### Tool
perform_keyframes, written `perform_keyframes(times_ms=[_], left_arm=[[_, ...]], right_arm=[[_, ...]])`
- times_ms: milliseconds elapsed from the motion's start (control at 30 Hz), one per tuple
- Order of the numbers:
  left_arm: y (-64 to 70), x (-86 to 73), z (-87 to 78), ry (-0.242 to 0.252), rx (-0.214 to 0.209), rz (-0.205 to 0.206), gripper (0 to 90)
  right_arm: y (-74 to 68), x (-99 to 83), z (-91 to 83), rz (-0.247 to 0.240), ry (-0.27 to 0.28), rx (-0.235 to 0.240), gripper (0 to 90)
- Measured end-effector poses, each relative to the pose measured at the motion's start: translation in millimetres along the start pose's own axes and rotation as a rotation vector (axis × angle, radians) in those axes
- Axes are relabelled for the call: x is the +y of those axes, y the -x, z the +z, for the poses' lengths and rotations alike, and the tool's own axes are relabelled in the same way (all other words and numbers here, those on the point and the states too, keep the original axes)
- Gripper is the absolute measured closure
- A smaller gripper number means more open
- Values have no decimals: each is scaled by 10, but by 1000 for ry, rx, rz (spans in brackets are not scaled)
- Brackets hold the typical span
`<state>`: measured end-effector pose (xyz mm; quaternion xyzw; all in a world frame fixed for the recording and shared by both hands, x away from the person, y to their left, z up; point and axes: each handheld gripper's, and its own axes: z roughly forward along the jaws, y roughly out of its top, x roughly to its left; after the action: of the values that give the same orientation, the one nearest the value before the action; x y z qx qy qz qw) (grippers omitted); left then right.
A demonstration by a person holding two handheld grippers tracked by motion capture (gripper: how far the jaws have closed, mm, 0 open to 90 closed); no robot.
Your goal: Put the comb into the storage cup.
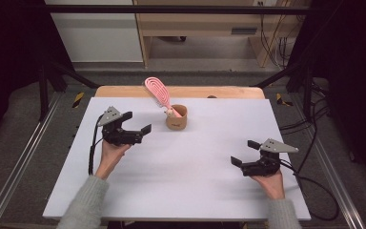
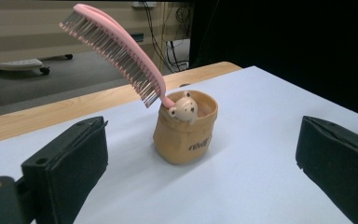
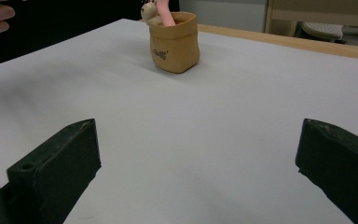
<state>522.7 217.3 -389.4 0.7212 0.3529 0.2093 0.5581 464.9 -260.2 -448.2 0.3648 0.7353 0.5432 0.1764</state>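
A small tan pot (image 1: 177,117) (image 2: 185,128) (image 3: 175,42) with a bear's head on its rim stands at the back middle of the white table. A pink hairbrush (image 1: 157,92) (image 2: 112,48) rests handle-down in it and leans back and to the left. My left gripper (image 1: 137,122) (image 2: 200,172) is open a short way to the pot's left, its jaws wide apart and pointing at it, with nothing between them. At the near right my right gripper (image 1: 245,152) (image 3: 198,170) is open over bare table, far from the pot.
The white table top (image 1: 181,181) lies on a wooden board whose far edge (image 1: 219,91) shows behind it. Metal rails (image 1: 14,167) run along both sides. Cables (image 1: 314,186) trail off the right edge. Wooden furniture (image 1: 209,28) stands on the floor beyond.
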Motion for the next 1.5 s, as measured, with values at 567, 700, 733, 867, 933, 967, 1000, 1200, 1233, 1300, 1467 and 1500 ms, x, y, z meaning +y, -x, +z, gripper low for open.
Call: perform_keyframes(times_ms=[567, 700, 733, 867, 933, 967, 1000, 1200, 1233, 1300, 1467, 1500], left_arm=[[-29, -407, -361, -38, 6, 2, 21], [-51, -478, -431, -49, 8, 8, 21], [-71, -517, -477, -61, 14, 9, 21], [-116, -589, -552, -69, 25, -2, 21], [-141, -630, -591, -78, 35, -2, 21], [-149, -650, -607, -81, 36, -6, 21], [-155, -670, -624, -82, 39, -6, 22], [-216, -787, -692, -90, 53, -17, 22], [-231, -807, -698, -93, 53, -22, 22], [-251, -837, -704, -95, 57, -27, 22], [-283, -873, -730, -93, 68, -33, 23], [-283, -873, -730, -93, 68, -33, 23]], right_arm=[[-7, -10, 15, -4, -8, 4, 2], [-9, -10, 17, -2, -8, 3, 2], [-6, -11, 16, -4, -6, 4, 2], [-7, -11, 17, -1, -3, 3, 2], [-7, -12, 20, -2, -5, 4, 2], [-7, -12, 20, -2, -5, 4, 2], [-8, -13, 23, -2, -6, 4, 2], [-12, -21, 36, -5, -12, 7, 2], [-12, -21, 35, -4, -12, 7, 2], [-11, -20, 32, -5, -9, 8, 2], [-6, -24, 31, -4, -11, 8, 2], [-6, -24, 31, -4, -11, 8, 2]])
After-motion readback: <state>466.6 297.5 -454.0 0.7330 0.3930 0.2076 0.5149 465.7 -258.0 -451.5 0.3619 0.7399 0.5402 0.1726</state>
